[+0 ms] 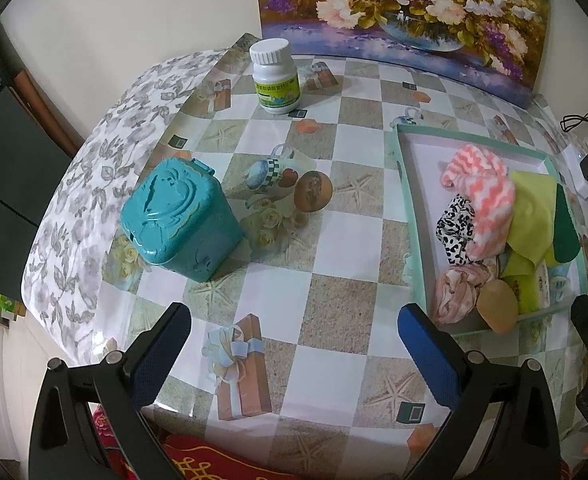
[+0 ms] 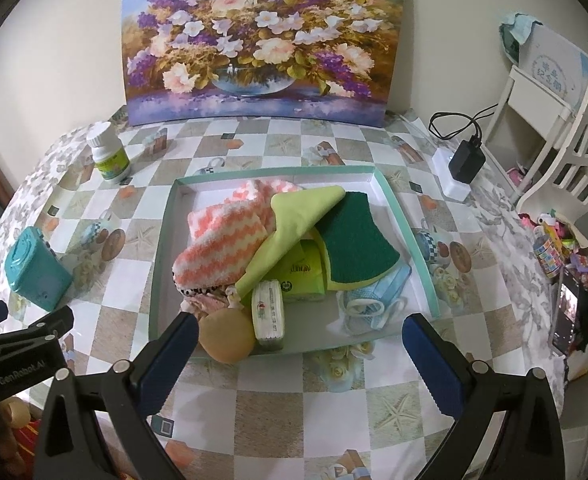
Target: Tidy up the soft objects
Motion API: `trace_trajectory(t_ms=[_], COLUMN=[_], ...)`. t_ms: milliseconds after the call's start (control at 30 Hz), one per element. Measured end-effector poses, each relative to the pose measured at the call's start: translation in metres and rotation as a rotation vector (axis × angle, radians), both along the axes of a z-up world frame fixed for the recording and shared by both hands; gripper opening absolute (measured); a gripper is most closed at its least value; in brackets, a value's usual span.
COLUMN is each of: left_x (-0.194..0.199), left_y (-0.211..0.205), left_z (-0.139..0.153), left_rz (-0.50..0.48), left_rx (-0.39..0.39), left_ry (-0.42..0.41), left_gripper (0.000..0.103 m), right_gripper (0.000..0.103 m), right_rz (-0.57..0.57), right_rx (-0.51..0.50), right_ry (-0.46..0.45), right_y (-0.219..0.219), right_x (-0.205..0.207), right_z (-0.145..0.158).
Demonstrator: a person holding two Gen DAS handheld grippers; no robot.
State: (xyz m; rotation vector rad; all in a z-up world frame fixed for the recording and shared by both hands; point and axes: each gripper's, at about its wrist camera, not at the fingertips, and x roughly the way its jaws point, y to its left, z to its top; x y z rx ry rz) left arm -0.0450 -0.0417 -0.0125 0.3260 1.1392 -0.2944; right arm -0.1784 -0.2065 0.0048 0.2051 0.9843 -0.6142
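The soft things lie heaped in a shallow tray (image 2: 405, 216) toward the right edge of the tabletop (image 2: 278, 404): a pink-and-white fuzzy sock (image 2: 222, 244) draped over a yellow-green cloth (image 2: 294, 220), a green scouring sponge (image 2: 353, 236) at the tray's right side, a blue face mask (image 2: 373, 296) at its near right corner, and a round tan sponge (image 2: 226, 336) pressed against the near wall beside a tissue pack (image 2: 270, 312). All of it looks light and limp, so I'd pinch a fold or a thick bunched edge, not a flat face; the sponges should squash but hold. Both tools, left (image 1: 294, 340) and right (image 2: 299, 344), hover with fingers wide apart, gripping nothing. A teal tin (image 1: 178, 220) and a pill bottle (image 1: 274, 80) stand well apart on the left.
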Motion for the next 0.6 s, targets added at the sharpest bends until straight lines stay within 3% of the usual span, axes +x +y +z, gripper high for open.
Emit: trace_trajectory(t_ms=[600], left_x=[0.0043], left_y=[0.0057], left_z=[-0.0061], left_rz=[0.035], left_rx=[-0.001], left_ry=[0.036], left_gripper=[0.103], right_gripper=[0.103], right_rz=[0.006], right_rx=[-0.004], right_ry=[0.021], right_y=[0.0], right_x=[0.0002], right_z=[-0.0049])
